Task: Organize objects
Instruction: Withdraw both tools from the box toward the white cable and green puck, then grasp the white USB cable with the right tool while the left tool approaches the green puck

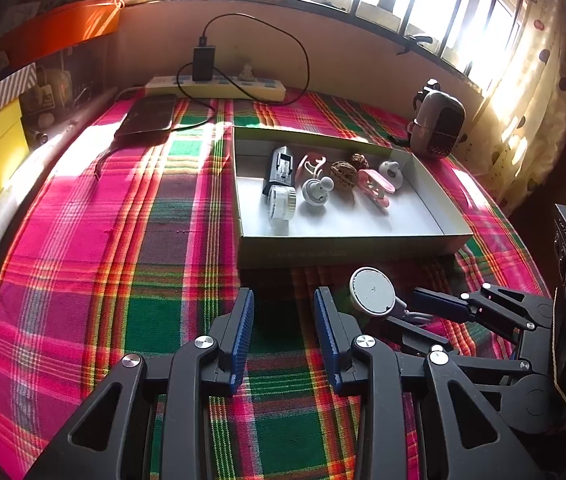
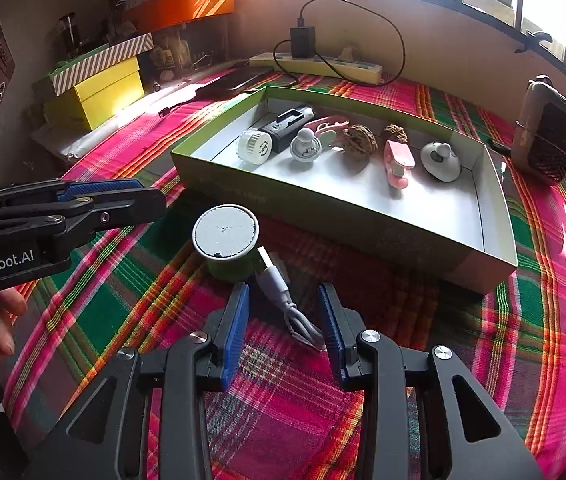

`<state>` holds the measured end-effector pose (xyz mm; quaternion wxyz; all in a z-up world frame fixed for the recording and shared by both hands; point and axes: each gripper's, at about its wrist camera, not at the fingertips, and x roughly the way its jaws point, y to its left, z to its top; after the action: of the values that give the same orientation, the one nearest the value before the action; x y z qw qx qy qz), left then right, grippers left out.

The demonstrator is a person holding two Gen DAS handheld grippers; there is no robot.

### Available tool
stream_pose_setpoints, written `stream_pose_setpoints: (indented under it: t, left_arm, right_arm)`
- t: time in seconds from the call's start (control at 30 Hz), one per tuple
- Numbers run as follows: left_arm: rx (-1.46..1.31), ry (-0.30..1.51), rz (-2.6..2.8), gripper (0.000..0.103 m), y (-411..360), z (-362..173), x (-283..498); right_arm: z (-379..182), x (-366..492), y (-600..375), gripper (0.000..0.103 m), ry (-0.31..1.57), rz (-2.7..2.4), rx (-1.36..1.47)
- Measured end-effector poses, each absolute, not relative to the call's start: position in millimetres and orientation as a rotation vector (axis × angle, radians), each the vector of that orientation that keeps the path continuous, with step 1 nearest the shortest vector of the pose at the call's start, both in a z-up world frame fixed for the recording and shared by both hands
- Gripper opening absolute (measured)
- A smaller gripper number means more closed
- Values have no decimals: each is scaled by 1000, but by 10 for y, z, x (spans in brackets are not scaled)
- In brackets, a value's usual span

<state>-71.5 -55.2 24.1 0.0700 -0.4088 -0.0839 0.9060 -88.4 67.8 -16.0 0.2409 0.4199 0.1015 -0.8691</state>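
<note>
Fingers of the right gripper stand spread over a small white cable lying on the plaid cloth that covers the surface, the coiled end between the blue pads but not yet pinched. Just beyond the cable's plug stands a small round can with a pale grey lid, close to the near wall of the shallow cardboard box.

The left gripper hangs beside it with fingers likewise spread and nothing between them, only cloth below; part of the person's hand shows under it in the right wrist view.

Inside the box a row is already laid out: a black device, a white cylinder, two white knobbed pieces, two walnut-like balls and pink clips.

The job appears near its end, with the cable and the can the last loose things in front of the box. For the cable, the better grip is probably on the bundled loops rather than the plug, so that the tail does not trail and catch the can or the box wall. Lifting clear of the near wall before moving inward, then setting down in the bare front strip, would spare the row behind.
</note>
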Motion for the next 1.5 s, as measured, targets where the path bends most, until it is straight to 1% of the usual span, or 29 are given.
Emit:
stream_pose_setpoints:
  t: [0.23,0.67,0.73,0.8,0.87,0.93,0.97,1.0,1.17,1.5]
  left_arm:
    - [-1235,-249,2712,29,-535,217,-736]
    - [-1209,-266,2660,29,-470,237,-714]
    - [-1208,-266,2656,30,-461,239,-715]
    - [-1208,-264,2651,30,-446,239,-715]
    - [-1211,-265,2642,30,-439,234,-715]
    - [-1210,-266,2627,30,-423,231,-712]
    - [-1210,-265,2621,30,-414,230,-706]
    - [-1210,-261,2618,30,-405,231,-704]
    - [-1202,-234,2614,33,-356,246,-697]
    - [-1177,-129,2628,34,-203,252,-673]
  right_arm:
    - [-163,-945,685,37,293,-2412,1162]
    - [-159,-976,821,37,267,-2498,1195]
    - [-159,-966,828,35,265,-2502,1196]
    - [-157,-969,841,26,260,-2510,1198]
    - [-156,-968,861,24,252,-2512,1199]
    - [-156,-967,873,19,250,-2519,1201]
    - [-155,-966,881,14,248,-2520,1202]
    - [-154,-964,888,13,243,-2521,1202]
    - [-152,-956,920,12,221,-2525,1206]
    - [-157,-958,920,12,216,-2525,1208]
